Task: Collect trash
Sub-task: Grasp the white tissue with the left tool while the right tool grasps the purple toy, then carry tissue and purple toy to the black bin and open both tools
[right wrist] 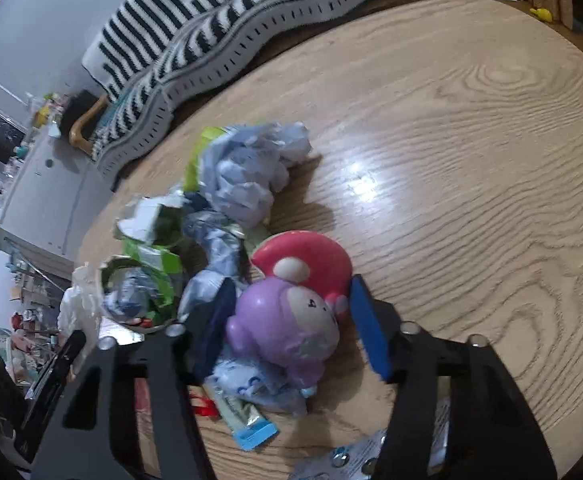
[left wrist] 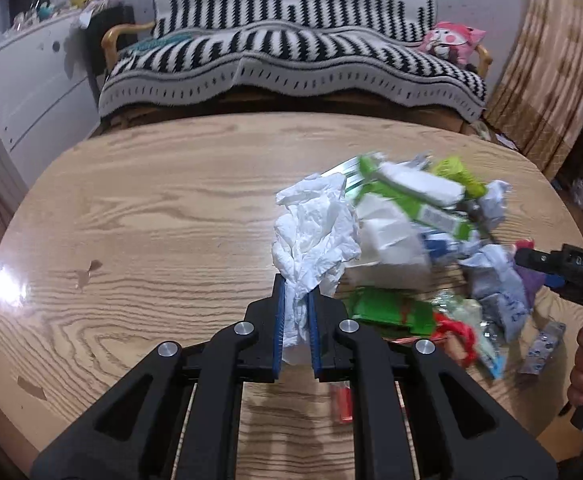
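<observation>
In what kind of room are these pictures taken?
Probably a home living room: a sofa under a striped throw, a wooden table with trash, and a pink plush toy on the sofa.

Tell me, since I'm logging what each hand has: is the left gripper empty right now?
No, the left gripper is shut on a crumpled white tissue, which sticks up from between its blue pads.

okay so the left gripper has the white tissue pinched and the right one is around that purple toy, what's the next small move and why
Probably lift the left gripper straight up. It is shut on the tissue, whose loose end leans against the pile on the table, so rising first should free it. The right gripper looks open around the toy; it can wait.
</observation>
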